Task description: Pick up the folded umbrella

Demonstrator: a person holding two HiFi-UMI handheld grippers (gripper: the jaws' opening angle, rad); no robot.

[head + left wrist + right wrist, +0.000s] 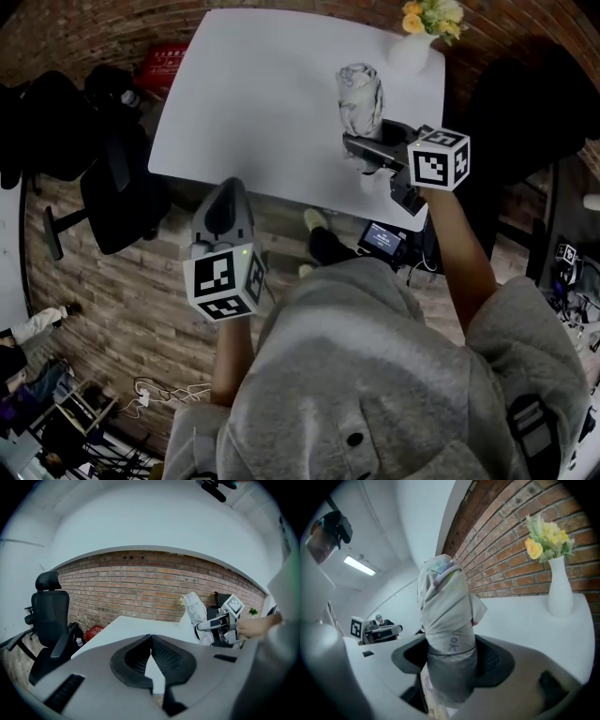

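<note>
The folded umbrella [360, 98], pale and wrapped in its sleeve, stands upright above the right side of the white table [262, 94]. My right gripper [364, 150] is shut on its lower part. In the right gripper view the umbrella [445, 616] fills the gap between the two dark pads of my right gripper [450, 656]. My left gripper [225, 211] hovers off the table's near edge with nothing in it. In the left gripper view its tips [150, 637] meet, and the umbrella [194, 609] shows far right.
A white vase with yellow flowers [412, 52] stands at the table's far right corner, close behind the umbrella. A black office chair [112, 187] sits left of the table. A red box [169, 61] lies by the brick wall.
</note>
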